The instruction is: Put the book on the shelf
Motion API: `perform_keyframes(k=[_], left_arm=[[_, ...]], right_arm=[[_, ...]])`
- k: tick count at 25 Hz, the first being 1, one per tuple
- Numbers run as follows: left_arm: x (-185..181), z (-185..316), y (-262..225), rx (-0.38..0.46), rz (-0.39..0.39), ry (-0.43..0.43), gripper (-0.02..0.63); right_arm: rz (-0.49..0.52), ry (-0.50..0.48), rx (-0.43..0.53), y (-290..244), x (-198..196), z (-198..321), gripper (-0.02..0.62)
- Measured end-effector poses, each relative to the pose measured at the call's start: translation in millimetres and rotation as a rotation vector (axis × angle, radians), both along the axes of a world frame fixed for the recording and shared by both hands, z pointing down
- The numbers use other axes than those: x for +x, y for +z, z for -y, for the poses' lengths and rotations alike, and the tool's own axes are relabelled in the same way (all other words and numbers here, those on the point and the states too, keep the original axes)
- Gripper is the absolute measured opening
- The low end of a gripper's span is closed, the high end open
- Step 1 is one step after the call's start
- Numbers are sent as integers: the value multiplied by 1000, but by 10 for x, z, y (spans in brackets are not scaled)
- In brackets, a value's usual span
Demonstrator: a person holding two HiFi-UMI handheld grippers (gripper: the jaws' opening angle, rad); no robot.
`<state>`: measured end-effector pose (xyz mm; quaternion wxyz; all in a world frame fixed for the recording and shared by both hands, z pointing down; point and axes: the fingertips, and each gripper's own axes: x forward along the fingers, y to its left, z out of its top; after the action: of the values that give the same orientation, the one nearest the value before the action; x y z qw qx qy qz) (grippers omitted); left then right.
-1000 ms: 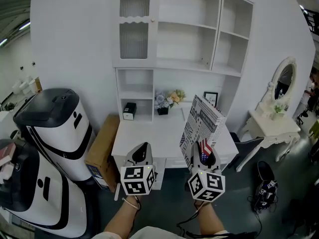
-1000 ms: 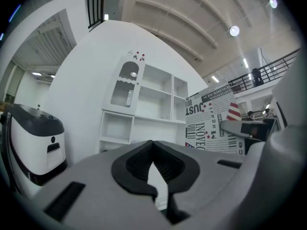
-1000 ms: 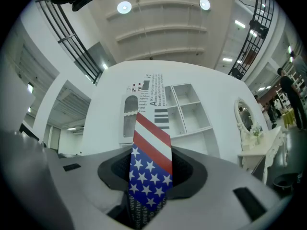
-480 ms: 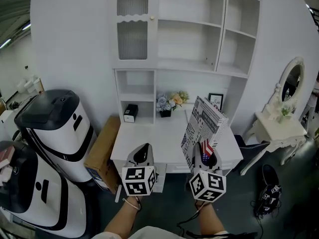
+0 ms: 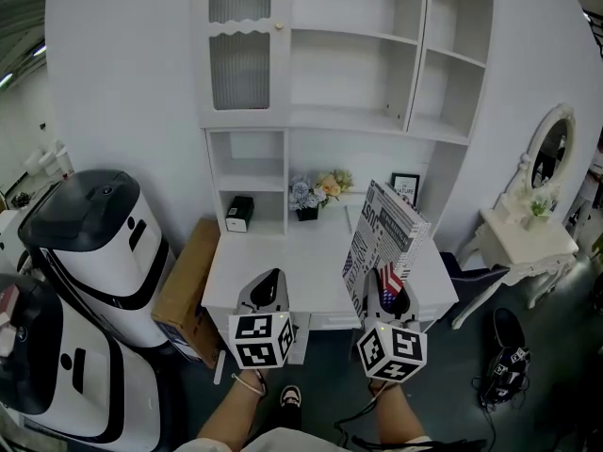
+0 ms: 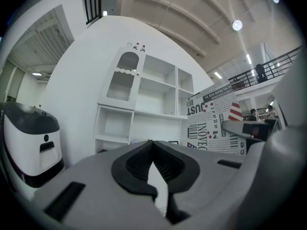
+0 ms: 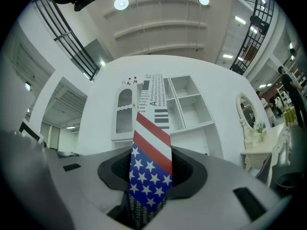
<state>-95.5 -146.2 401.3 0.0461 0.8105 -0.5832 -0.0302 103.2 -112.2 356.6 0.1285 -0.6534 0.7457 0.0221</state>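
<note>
The right hand-held gripper (image 5: pixel 387 292) pinches the lower, flag-printed edge of the black-and-white newsprint-patterned book (image 5: pixel 381 235). The book stands upright and rises toward 12 o'clock from the jaws. Held on edge like this, I judge it can go into a compartment standing.

The book is in the air, seen against the right half of the white desk (image 5: pixel 273 252). It is well apart from the white open-fronted shelf unit (image 5: pixel 350 69) at 12 o'clock.

A small flower bunch (image 5: pixel 316 190) and a black-framed picture (image 5: pixel 400 185) sit at the desk's back, so the compartments above look the likelier target.

The left hand-held gripper (image 5: pixel 270 288), at 9 o'clock of the right one, has its jaws pressed together on nothing. It is probably kept free to steady the book.
</note>
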Motion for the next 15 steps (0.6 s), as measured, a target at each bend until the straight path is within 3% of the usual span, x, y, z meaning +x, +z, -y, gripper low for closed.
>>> perform_keyframes(k=[15], left_arm=[[92,952,-136,55,19,20,2]], right_arm=[[-11,7,39,-126,22,897,170]])
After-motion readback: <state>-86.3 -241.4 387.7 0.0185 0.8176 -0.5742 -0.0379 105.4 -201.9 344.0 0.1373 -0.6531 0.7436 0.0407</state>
